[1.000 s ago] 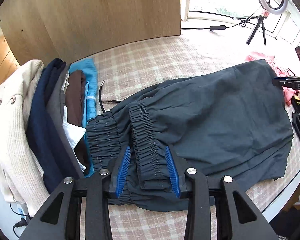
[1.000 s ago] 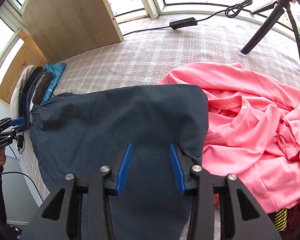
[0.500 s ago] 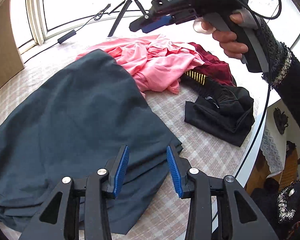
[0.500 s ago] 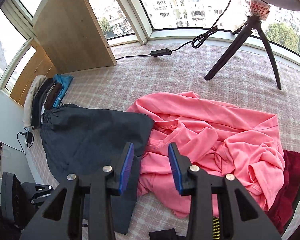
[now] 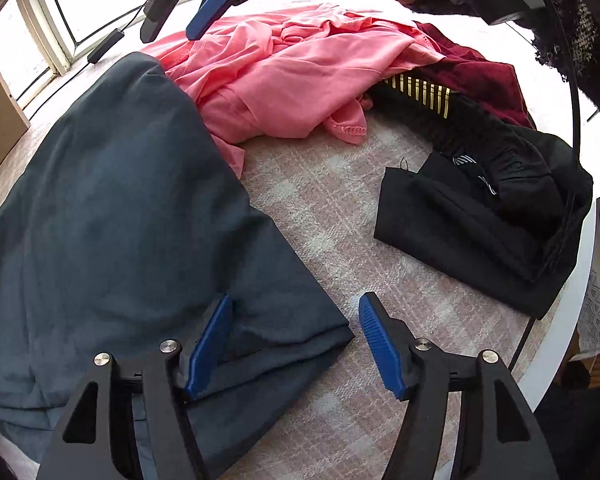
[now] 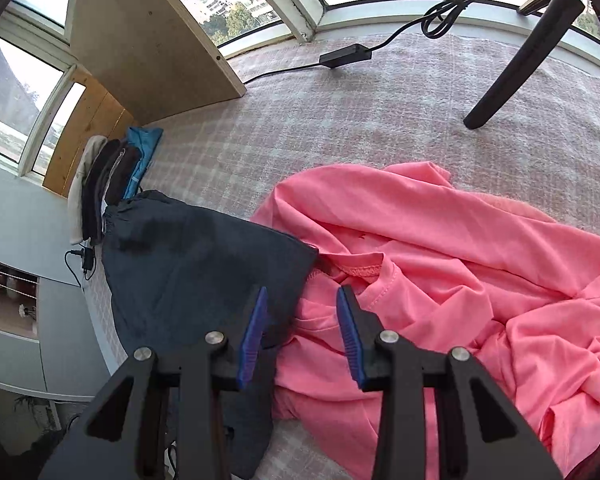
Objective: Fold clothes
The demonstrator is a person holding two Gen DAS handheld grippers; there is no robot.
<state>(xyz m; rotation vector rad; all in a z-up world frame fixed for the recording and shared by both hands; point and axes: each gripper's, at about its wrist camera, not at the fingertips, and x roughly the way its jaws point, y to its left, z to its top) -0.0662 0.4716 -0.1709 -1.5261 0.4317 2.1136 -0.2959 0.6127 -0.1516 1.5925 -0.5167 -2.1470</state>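
1. The left tongs [image 5: 294, 344] sit at the bottom centre of the left wrist view, their blue jaws spread wide and clamped on nothing. The left jaw rests on the dark grey shorts [image 5: 112, 216]; the right jaw is over bare checked cloth.
2. The right tongs [image 6: 302, 334] sit at the bottom centre of the right wrist view, jaws apart and empty. They hover above the seam where the shorts meet a pink shirt [image 6: 440, 264].
3. The shorts lie flat on the counter [image 5: 340, 208], filling the left half of the left wrist view. Their lower right corner shows layered edges, so they look folded at least once.
4. The pink shirt lies crumpled at the upper centre of that view, touching the shorts' far edge. To its right are a dark red garment [image 5: 488, 76] and, at centre right, a rumpled black garment [image 5: 480, 216].
5. At the middle left of the right wrist view, a stack of folded clothes [image 6: 112, 176] stands beside the shorts' waistband.
6. Judged from this, some clothes are folded and stacked, and the shorts are part folded. The pink, red and black pieces are left to fold.
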